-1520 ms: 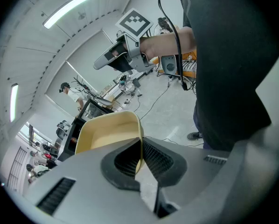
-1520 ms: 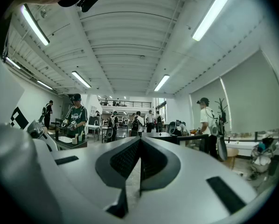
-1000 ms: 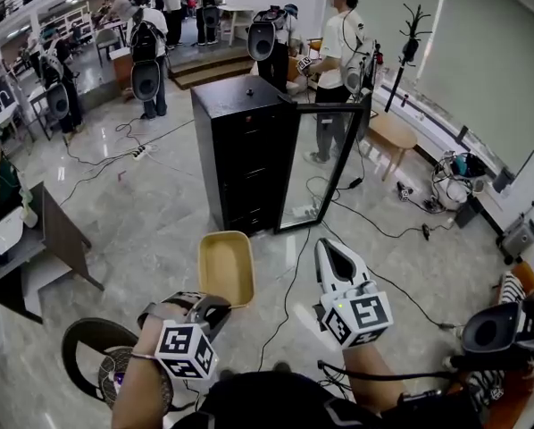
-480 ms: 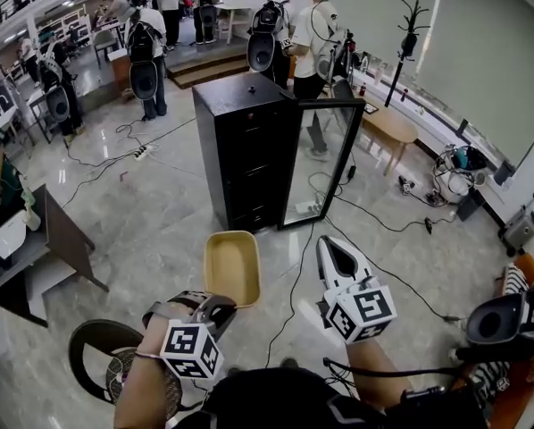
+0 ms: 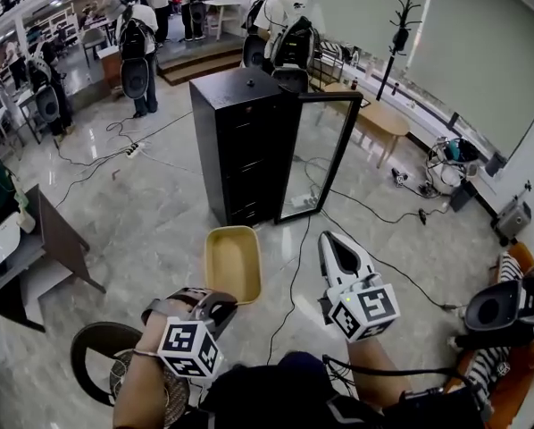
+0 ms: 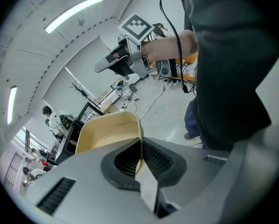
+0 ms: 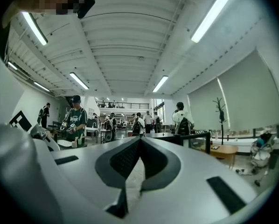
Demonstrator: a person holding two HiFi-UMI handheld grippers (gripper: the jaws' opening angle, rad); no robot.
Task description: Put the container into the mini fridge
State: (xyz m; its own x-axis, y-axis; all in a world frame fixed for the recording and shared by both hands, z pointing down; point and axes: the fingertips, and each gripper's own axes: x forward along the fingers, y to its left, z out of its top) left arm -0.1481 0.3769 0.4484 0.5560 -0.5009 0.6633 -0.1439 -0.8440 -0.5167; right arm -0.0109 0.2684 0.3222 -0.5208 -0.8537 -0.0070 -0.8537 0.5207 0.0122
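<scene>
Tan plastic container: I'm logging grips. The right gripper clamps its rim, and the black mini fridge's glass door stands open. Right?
No: the left gripper clamps the rim of the tan plastic container, as the left gripper view shows. The glass door of the black mini fridge does stand open.

Glossy marble floor [image 5: 160, 222], ceiling strip lights [image 7: 213, 15]

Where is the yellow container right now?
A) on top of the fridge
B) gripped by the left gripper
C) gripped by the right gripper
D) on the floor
B: the left gripper pinches the container by its rim, while the right gripper is shut on nothing.
</scene>
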